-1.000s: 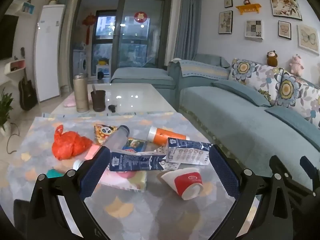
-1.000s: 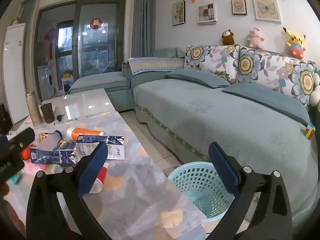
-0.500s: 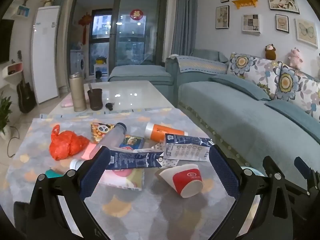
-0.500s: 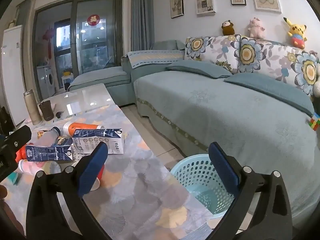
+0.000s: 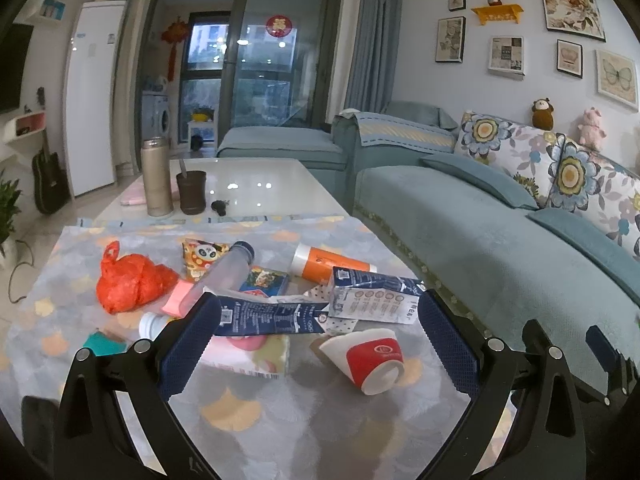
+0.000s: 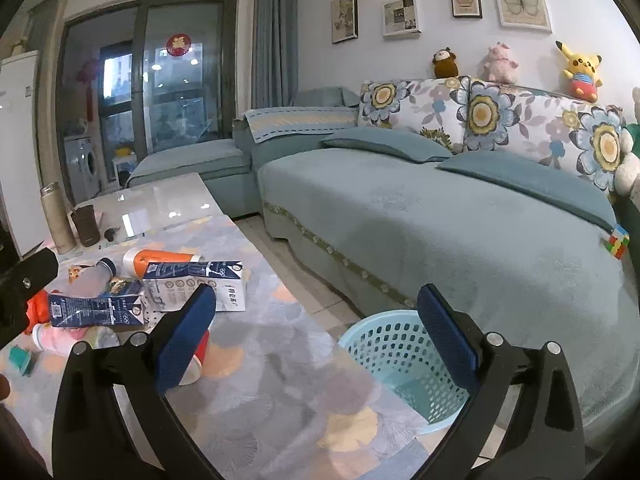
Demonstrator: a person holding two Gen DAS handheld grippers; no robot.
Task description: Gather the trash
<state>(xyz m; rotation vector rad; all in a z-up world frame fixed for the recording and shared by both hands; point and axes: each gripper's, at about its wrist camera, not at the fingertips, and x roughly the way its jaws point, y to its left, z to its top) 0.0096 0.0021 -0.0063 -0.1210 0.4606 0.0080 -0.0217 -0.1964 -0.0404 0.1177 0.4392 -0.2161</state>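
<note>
The blue sofa (image 6: 460, 216) fills the right half of the right wrist view, its flowered cushions along the upper right. The tabletop (image 5: 304, 412), under a grey cloth with orange patches, takes up the lower centre of the left wrist view and the lower left of the right wrist view. A light blue perforated basket (image 6: 384, 344) stands on the floor at lower centre of the right wrist view, between tabletop and sofa.

The left gripper (image 5: 318, 344) sits at the bottom of its frame with the blue pads wide apart and nothing between them. The right gripper (image 6: 316, 334) is likewise spread wide and empty, framing the basket and the tabletop's edge.

The trash lies clustered in the middle of the left wrist view. A flattened white and blue carton (image 5: 374, 300) lies right of centre, touching a dark blue carton (image 5: 268, 320) just left of it. An orange and white bottle (image 5: 324, 262) lies behind them. A clear bottle with a dark cap (image 5: 224, 276) lies tilted at centre left, beside a crumpled red plastic bag (image 5: 132, 284) further left. A tipped red and white paper cup (image 5: 370, 358) lies nearest the camera, lower centre. A panda-print snack packet (image 5: 204, 256) lies behind the clear bottle.
</note>
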